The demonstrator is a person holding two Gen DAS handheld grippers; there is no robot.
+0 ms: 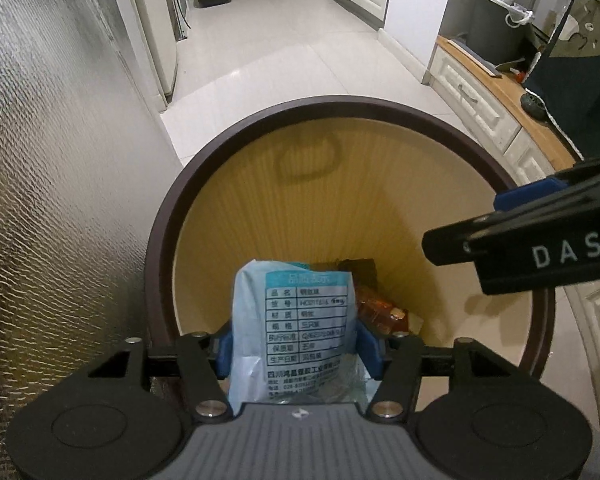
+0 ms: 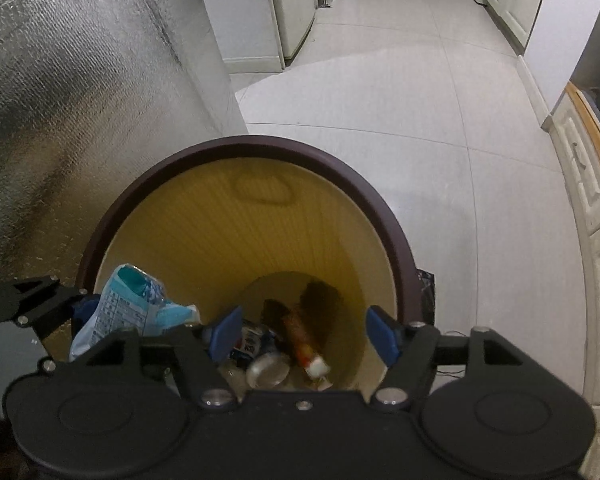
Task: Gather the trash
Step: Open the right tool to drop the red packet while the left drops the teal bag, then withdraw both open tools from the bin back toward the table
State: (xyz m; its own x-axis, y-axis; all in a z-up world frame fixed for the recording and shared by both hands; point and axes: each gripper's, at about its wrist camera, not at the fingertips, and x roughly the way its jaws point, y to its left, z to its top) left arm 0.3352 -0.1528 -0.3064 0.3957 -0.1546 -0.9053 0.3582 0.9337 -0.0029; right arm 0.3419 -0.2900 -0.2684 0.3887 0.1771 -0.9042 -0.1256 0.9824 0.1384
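- Pale-blue plastic packet (image 1: 300,320): light, limp, crinkly, slippery film; best pinched across its flat printed middle.
- Position: over the open mouth of the brown-rimmed waste bin (image 1: 260,116), between the left gripper (image 1: 296,350) jaws; pressing or released, cannot tell.
- Right gripper (image 2: 306,334): jaws apart, empty, pitched steeply down over the bin.

Pale tiled floor (image 2: 440,128) carries a round bin (image 1: 236,132), dark brown rim, yellow inner wall. Bin stands just beside the foil-covered wall (image 1: 52,200). Bin bottom holds a crushed can (image 2: 266,370), an orange wrapper (image 2: 300,340), dark scraps.
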